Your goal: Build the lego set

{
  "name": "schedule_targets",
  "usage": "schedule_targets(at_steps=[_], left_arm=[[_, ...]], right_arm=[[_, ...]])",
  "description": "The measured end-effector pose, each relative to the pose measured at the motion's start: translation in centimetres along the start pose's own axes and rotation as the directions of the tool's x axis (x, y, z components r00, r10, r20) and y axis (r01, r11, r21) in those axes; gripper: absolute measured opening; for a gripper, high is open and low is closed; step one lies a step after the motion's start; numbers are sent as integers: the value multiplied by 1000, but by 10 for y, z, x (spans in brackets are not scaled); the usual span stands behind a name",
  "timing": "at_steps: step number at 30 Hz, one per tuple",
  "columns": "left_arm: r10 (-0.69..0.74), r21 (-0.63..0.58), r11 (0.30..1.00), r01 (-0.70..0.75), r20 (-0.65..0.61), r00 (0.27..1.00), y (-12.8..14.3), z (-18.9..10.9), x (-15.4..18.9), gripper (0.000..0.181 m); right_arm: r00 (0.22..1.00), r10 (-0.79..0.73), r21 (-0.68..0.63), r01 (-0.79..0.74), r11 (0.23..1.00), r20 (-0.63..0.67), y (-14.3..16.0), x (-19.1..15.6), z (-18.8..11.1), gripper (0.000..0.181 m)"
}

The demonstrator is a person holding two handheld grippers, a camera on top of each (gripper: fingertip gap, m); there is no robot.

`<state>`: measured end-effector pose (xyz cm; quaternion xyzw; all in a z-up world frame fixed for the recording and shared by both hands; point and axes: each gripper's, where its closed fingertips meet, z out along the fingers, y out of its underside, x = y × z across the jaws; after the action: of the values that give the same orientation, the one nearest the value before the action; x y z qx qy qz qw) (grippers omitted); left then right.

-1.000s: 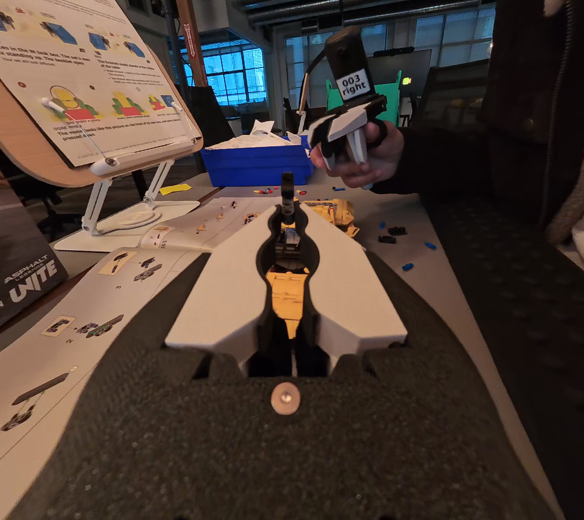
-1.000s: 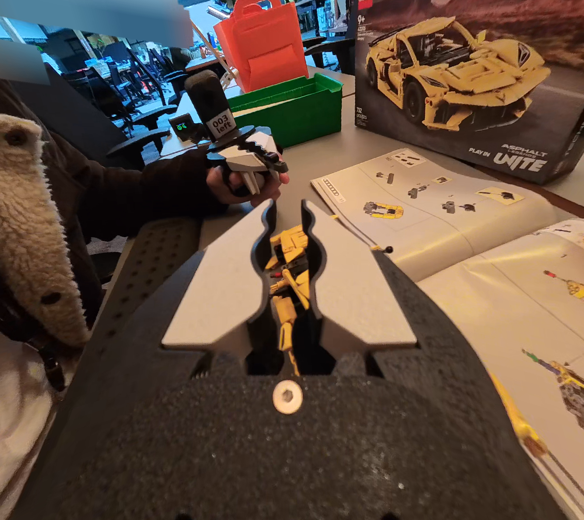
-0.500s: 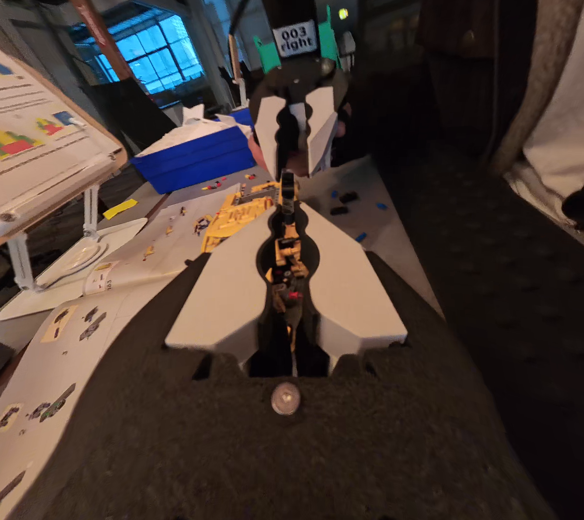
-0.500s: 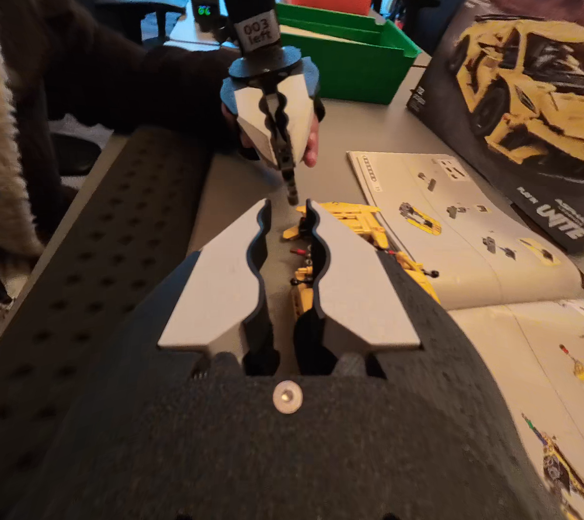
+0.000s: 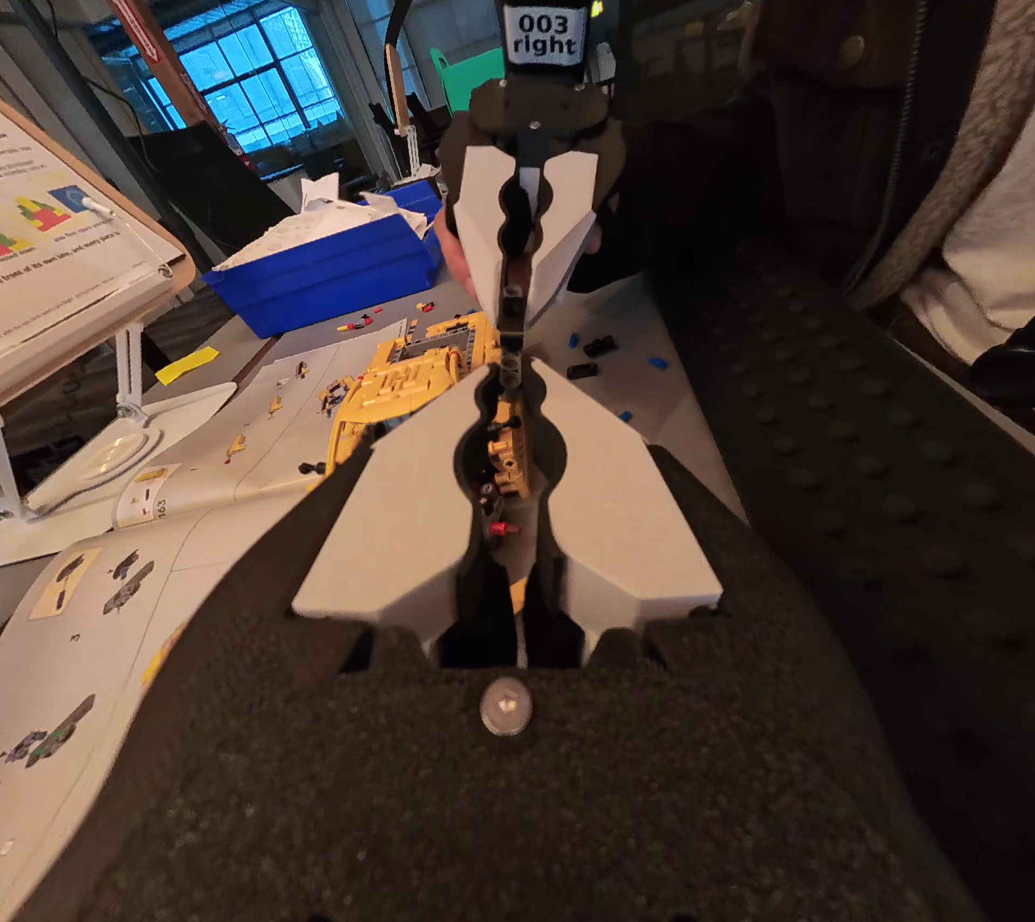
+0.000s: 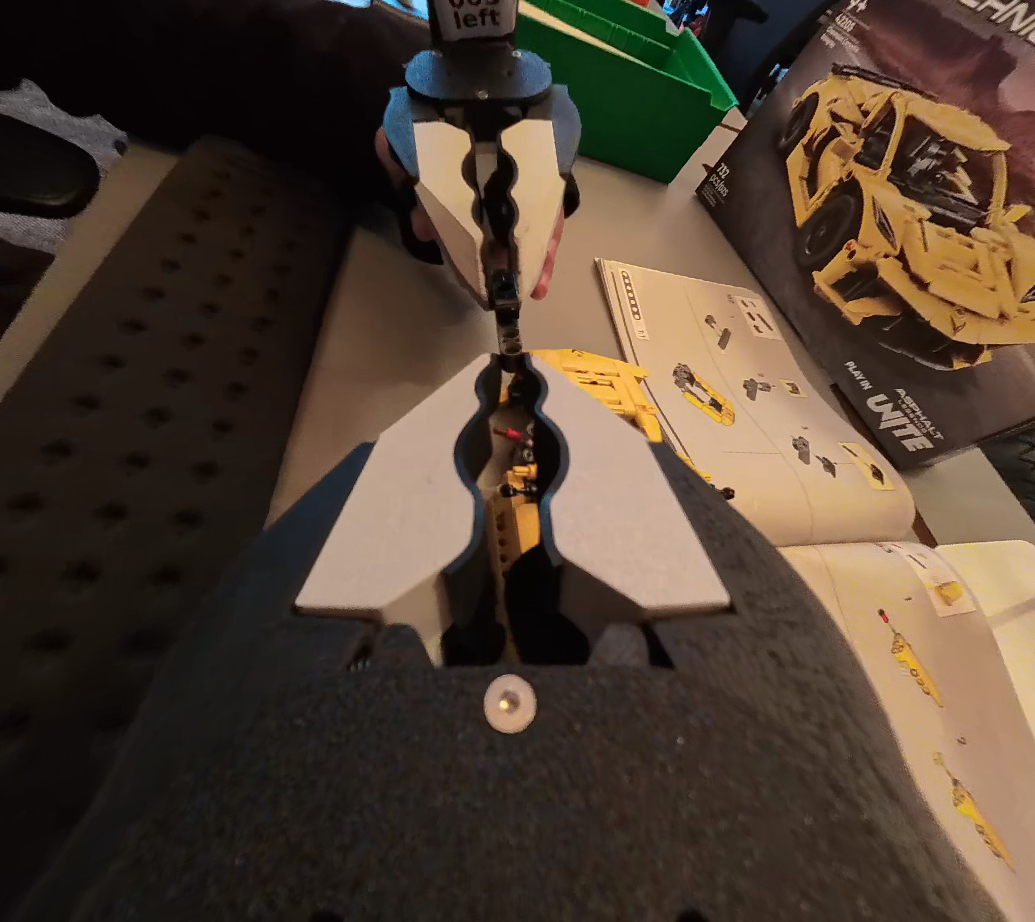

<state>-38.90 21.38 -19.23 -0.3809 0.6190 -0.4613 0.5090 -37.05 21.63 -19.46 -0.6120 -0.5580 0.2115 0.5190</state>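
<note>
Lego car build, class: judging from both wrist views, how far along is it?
Done: a yellow car body is partly assembled on the open instruction booklet. In hand: both the left tongs and the right tongs are closed on one black beam, held between them above the table. Left: fitting it, plus the loose pieces scattered nearby.

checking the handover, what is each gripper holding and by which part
Both grip one black lego beam, one at each end: the left gripper has its near end, the right gripper the opposite end, the middle bare between the tips.
</note>
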Motion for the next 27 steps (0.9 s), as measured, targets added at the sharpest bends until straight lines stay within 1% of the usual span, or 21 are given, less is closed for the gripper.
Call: schedule_targets(at_steps=[4, 6, 8, 10, 12, 14, 15, 18, 21, 27], left_arm=[[-90, 16, 996, 90, 31, 995, 3, -2, -9, 8], [-148, 7, 989, 147, 64, 987, 8, -6, -19, 8], [-235, 38, 972, 232, 79, 969, 7, -12, -28, 8], [-382, 66, 923, 379, 60, 922, 7, -14, -35, 14], [-520, 80, 852, 517, 19, 854, 6, -14, -38, 16], [-598, 85, 797, 598, -30, 801, 5, -13, -38, 16], [-612, 83, 786, 613, -37, 790, 5, -13, -38, 16], [-618, 75, 783, 617, -12, 786, 8, -14, -40, 16], [-626, 57, 778, 625, -5, 780, 10, -14, -41, 16], [-595, 29, 804, 594, 21, 804, 15, -11, -39, 16]], right_arm=[[996, -64, -12, 63, 998, -69, 1, 7, 1, 6], [987, -101, -47, 95, 994, -129, 7, 16, 0, 7], [969, -126, -64, 115, 991, -211, 8, 29, -5, 7], [929, -194, -117, 165, 979, -316, 11, 46, -12, 7], [867, -308, -202, 245, 948, -393, 15, 58, -17, 7], [806, -406, -284, 307, 909, -430, 19, 64, -18, 7], [796, -428, -302, 321, 898, -427, 21, 64, -17, 7], [782, -462, -339, 337, 878, -418, 27, 64, -14, 7], [779, -466, -338, 342, 877, -421, 26, 65, -15, 7], [775, -485, -332, 370, 868, -405, 25, 60, -13, 7]])
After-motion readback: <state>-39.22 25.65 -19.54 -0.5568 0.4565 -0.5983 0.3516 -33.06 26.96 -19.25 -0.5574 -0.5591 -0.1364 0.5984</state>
